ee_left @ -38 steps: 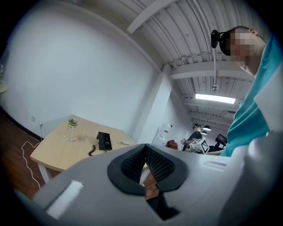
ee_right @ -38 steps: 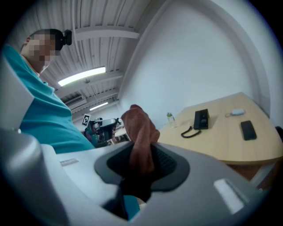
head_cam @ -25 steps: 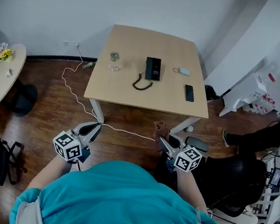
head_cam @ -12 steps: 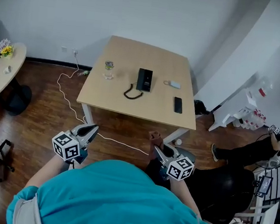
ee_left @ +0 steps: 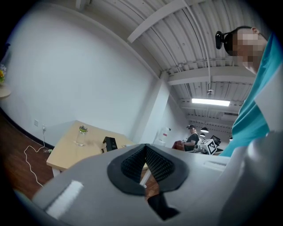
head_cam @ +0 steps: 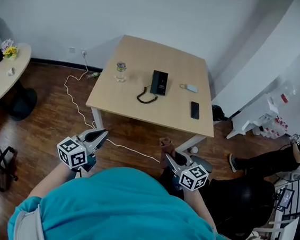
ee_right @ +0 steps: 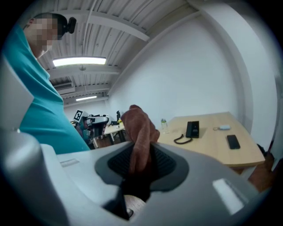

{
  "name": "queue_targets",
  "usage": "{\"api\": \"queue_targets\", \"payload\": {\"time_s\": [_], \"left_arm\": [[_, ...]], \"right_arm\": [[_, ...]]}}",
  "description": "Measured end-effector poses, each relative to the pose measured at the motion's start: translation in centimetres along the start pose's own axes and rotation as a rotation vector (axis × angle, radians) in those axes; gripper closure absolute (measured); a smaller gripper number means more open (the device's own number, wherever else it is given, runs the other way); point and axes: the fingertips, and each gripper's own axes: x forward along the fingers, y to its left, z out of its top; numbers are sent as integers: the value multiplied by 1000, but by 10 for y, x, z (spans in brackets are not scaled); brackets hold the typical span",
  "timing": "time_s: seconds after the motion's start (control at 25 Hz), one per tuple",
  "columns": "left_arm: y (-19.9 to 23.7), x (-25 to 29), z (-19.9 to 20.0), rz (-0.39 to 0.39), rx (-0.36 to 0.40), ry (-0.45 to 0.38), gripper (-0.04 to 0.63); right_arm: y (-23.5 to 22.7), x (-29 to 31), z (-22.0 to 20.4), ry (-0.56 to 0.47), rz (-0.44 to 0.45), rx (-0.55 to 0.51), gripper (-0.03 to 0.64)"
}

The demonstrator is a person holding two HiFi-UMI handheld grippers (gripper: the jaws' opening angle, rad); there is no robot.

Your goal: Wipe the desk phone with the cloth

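Observation:
The black desk phone [head_cam: 159, 82] with its coiled cord lies in the middle of the light wooden desk [head_cam: 135, 107], some way ahead of me across the floor. It also shows in the right gripper view as the phone [ee_right: 192, 129] and small in the left gripper view as the phone [ee_left: 109, 143]. My right gripper [head_cam: 170, 159] is shut on a brown cloth [head_cam: 164, 143]; the cloth [ee_right: 139, 126] sticks up between the pads. My left gripper [head_cam: 97, 136] is shut with nothing in it, its pads meeting at the left gripper's tip [ee_left: 145, 148]. Both are held low, short of the desk.
On the desk stand a clear bottle [head_cam: 121, 71], a dark mobile phone [head_cam: 195, 110] and a small pale item [head_cam: 192, 87]. A white cable [head_cam: 79, 104] trails over the wooden floor. A round table [head_cam: 0, 77] stands left; a seated person [head_cam: 274, 156] is at the right.
The head view has shifted a little, so the desk sits slightly differently in the frame. Both grippers stay low before me, the right one still holding the cloth.

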Motion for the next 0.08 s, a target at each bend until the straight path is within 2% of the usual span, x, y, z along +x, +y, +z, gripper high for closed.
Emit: {"api": "queue_targets", "payload": {"time_s": [0.08], "left_arm": [[1,-3,3,-1,-2,-6,591]], "right_arm": [[3,3,0,-2,-1,1,515]]}}
